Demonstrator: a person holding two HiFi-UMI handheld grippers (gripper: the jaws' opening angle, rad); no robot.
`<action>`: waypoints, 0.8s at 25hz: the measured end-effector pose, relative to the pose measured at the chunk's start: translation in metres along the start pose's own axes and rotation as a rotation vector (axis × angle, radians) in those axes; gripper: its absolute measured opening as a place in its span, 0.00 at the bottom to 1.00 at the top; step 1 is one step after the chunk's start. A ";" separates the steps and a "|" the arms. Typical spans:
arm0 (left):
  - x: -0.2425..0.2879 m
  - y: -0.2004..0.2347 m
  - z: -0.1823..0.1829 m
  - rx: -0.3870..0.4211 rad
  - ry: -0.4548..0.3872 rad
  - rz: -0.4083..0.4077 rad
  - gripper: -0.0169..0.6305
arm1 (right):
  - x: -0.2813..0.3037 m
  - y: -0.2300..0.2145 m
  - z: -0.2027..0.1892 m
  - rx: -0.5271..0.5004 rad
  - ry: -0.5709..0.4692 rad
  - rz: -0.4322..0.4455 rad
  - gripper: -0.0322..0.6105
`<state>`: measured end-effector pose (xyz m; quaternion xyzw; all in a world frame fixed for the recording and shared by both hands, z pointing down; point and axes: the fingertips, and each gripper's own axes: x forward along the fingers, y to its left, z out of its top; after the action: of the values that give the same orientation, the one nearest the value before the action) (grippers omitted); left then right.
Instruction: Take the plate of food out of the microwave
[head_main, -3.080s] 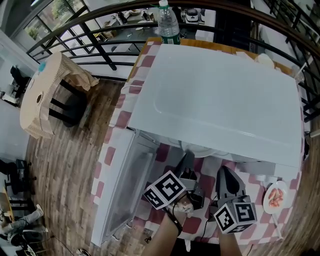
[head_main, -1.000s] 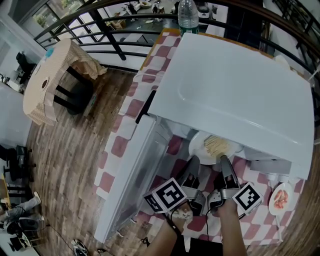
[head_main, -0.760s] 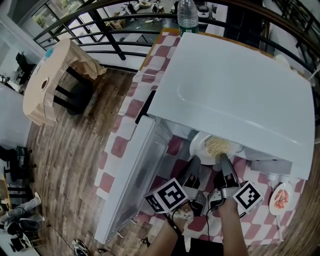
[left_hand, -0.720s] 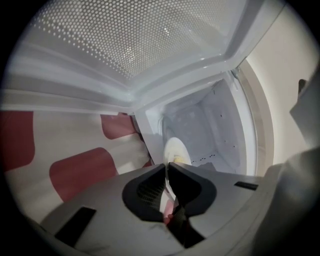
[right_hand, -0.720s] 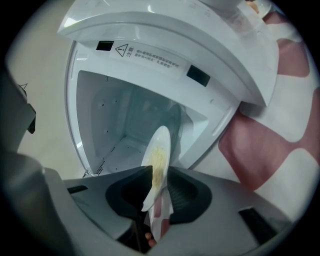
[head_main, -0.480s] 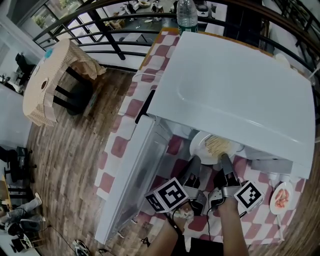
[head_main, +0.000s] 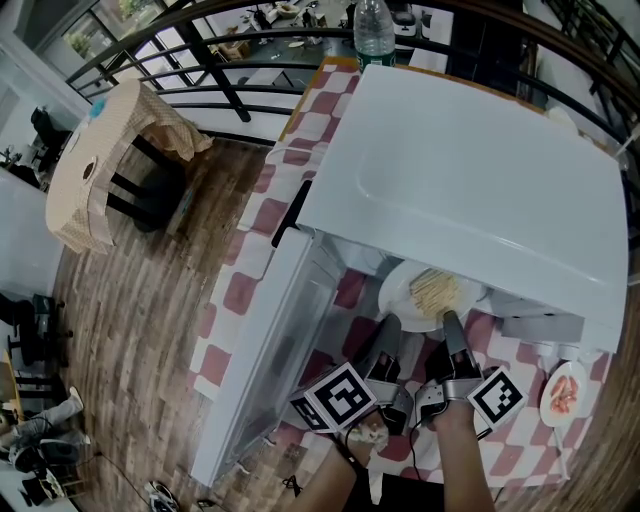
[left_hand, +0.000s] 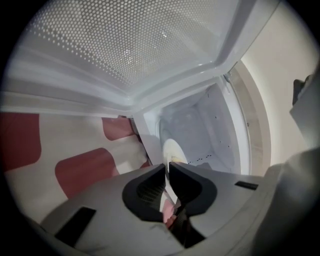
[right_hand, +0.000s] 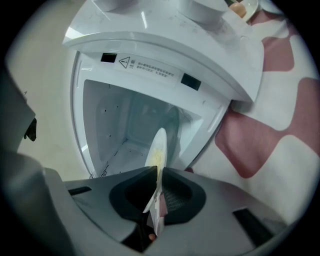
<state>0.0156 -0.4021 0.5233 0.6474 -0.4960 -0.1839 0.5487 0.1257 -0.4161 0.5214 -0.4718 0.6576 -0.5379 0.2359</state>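
A white plate (head_main: 432, 293) of pale noodles sticks halfway out of the white microwave (head_main: 470, 170), whose door (head_main: 265, 370) hangs open to the left. My left gripper (head_main: 388, 326) holds the plate's near left rim and my right gripper (head_main: 447, 321) its near right rim. The left gripper view has the plate (left_hand: 172, 151) edge-on, its rim pinched in the left gripper (left_hand: 167, 170). In the right gripper view the plate (right_hand: 157, 145) runs between the pads of the right gripper (right_hand: 159, 172), with the cavity (right_hand: 125, 125) behind.
The microwave stands on a red-and-white checked cloth (head_main: 345, 290). A small plate of pink food (head_main: 560, 392) lies at the right, a water bottle (head_main: 373, 30) behind the microwave. A covered chair (head_main: 110, 170) stands on the wooden floor at the left.
Three seconds ago both grippers hung below the opening with the plate inside; now they sit on its rim and it juts out. Over the last second almost nothing moved.
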 end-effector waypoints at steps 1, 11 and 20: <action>-0.002 -0.002 0.000 0.000 -0.001 -0.003 0.10 | -0.002 0.002 0.000 -0.006 -0.002 0.003 0.09; -0.020 -0.013 -0.004 0.009 0.007 -0.018 0.11 | -0.020 0.017 -0.002 -0.025 -0.025 0.007 0.09; -0.046 -0.017 -0.013 0.011 0.015 -0.033 0.11 | -0.044 0.028 -0.013 -0.040 -0.044 0.020 0.09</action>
<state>0.0136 -0.3582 0.4985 0.6599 -0.4824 -0.1852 0.5455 0.1240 -0.3717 0.4910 -0.4815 0.6676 -0.5117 0.2461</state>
